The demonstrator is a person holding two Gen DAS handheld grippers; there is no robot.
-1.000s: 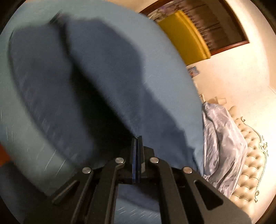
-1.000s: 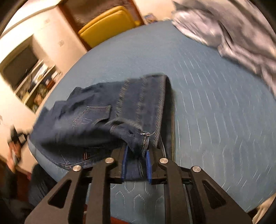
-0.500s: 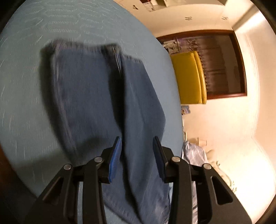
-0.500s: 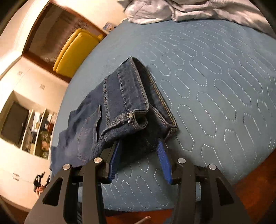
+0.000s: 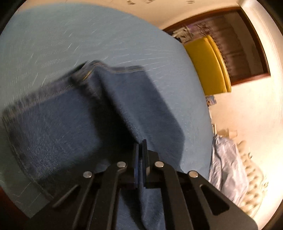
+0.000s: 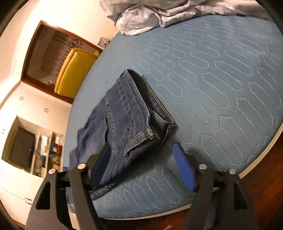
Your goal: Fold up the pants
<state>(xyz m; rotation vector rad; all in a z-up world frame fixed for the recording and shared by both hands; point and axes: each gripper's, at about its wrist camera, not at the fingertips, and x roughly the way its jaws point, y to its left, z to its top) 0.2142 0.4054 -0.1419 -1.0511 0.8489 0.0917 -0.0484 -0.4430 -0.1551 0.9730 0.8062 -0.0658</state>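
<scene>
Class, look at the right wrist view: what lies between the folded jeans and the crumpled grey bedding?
Only bare quilted blue mattress separates the jeans from the grey bedding; the right wrist view shows this.

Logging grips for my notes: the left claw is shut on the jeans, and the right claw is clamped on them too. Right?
Not quite. The left claw is shut on the jeans, but the right claw is open, its pads apart around the denim, as the right wrist view shows.
</scene>
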